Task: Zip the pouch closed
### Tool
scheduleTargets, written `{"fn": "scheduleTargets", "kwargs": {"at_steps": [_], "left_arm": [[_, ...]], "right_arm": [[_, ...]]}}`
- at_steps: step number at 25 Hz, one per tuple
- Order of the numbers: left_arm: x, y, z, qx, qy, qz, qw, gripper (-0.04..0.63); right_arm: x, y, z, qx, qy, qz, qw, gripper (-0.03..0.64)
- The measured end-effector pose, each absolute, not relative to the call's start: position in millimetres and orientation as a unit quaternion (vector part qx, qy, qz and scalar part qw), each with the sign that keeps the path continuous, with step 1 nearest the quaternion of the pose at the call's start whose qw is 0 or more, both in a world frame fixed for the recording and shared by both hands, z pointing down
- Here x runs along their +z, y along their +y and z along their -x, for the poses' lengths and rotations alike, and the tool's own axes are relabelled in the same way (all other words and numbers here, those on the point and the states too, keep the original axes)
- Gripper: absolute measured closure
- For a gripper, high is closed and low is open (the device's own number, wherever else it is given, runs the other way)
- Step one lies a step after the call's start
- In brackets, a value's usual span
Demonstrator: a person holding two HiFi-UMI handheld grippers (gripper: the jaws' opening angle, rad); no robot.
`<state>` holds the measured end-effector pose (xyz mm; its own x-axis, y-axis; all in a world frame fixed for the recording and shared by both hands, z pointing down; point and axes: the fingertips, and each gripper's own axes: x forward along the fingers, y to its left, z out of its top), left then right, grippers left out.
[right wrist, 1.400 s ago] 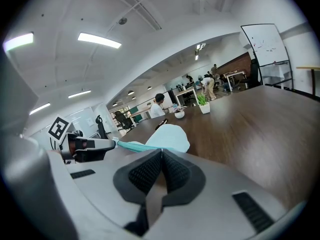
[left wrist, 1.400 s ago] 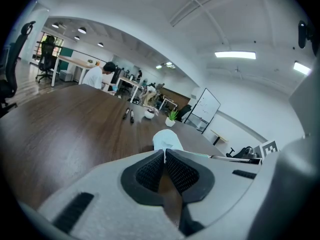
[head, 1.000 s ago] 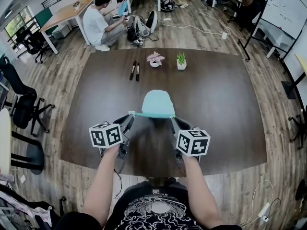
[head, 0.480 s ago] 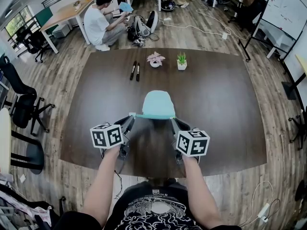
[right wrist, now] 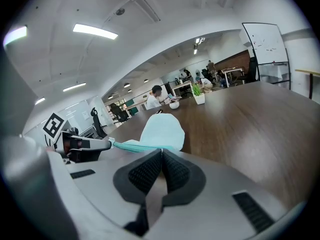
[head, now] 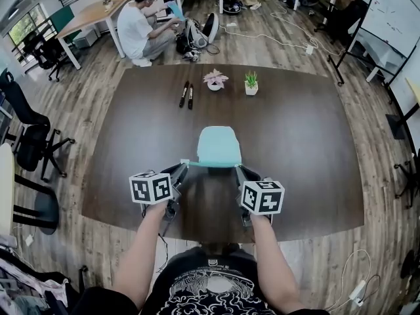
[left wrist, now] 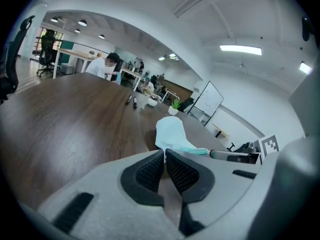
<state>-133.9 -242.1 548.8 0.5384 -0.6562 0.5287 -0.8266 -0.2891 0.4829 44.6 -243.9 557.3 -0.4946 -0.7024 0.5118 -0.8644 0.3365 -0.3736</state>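
Observation:
A light teal pouch (head: 218,146) stretches out over the dark table (head: 302,143), zipper edge toward me. My left gripper (head: 182,168) is shut on the left end of that edge, my right gripper (head: 238,170) on the right end. In the left gripper view the pouch (left wrist: 170,133) and its teal zipper run rightward from the shut left gripper (left wrist: 165,152) toward the right gripper (left wrist: 235,156). In the right gripper view the pouch (right wrist: 163,130) sits just beyond the shut right gripper (right wrist: 160,152), the left gripper (right wrist: 85,144) at the zipper's other end. Whether the pouch rests on the table I cannot tell.
Two black markers (head: 188,95), a pink potted plant (head: 214,81) and a green potted plant (head: 251,84) stand at the table's far side. Black office chairs (head: 26,136) are on the left. A person (head: 141,28) sits on the floor beyond the table.
Both grippers and the pouch between them have sunk a little toward the table. The grip has not changed.

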Motion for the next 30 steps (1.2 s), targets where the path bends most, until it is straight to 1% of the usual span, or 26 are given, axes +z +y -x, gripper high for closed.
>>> {"fn": "scheduleTargets", "kwargs": {"at_steps": [18,30], "left_arm": [[586,-221,130,0.19,-0.454,-0.788,0.371,0.574],[595,-216,127,0.219,-0.45,-0.784,0.368,0.574]], "right_arm": [[590,-232,-44,0.311,-0.796,-0.482,0.194,0.614],[597,-227,-46,0.317,-0.79,-0.483,0.204,0.609]]}}
